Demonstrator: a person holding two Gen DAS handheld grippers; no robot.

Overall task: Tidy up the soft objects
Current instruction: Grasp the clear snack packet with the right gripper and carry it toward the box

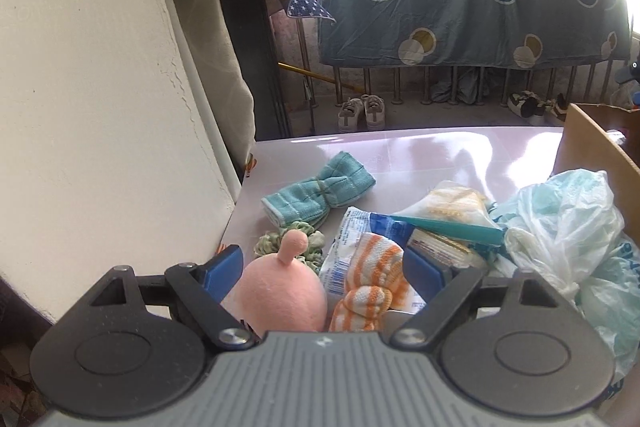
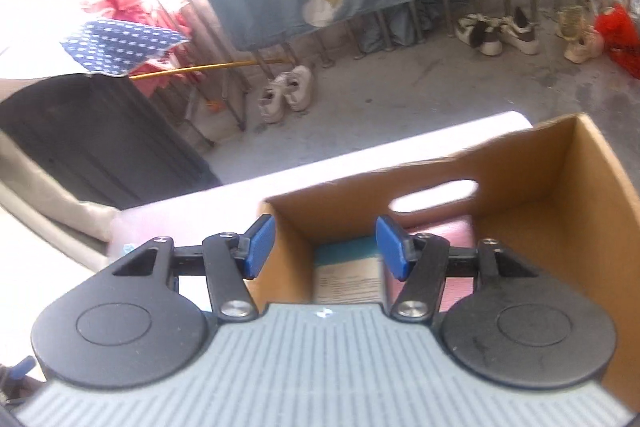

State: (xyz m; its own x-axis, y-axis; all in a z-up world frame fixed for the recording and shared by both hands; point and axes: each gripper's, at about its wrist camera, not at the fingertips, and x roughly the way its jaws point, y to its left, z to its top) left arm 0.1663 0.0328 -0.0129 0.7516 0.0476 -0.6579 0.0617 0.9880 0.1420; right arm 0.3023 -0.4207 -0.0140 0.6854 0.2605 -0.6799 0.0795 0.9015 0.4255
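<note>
Your left gripper [image 1: 322, 267] is spread wide w/ the pink plush [image 1: 282, 297] and striped sock [image 1: 366, 291] both between the pads; clamp now and you probably snag both. Green scrunchie [image 1: 290, 241] just beyond, teal towel [image 1: 320, 189] farther. Right gripper [image 2: 325, 247] is released, empty, over the cardboard box [image 2: 540, 183].

Glossy pale table [image 1: 400, 151] carries: teal towel bundle [image 1: 320, 189], green scrunchie [image 1: 276, 241], pink plush [image 1: 282, 293], striped sock [image 1: 372, 287] (on a packet, probably), plastic bags [image 1: 568, 223], cardboard box [image 2: 532, 167].
</note>
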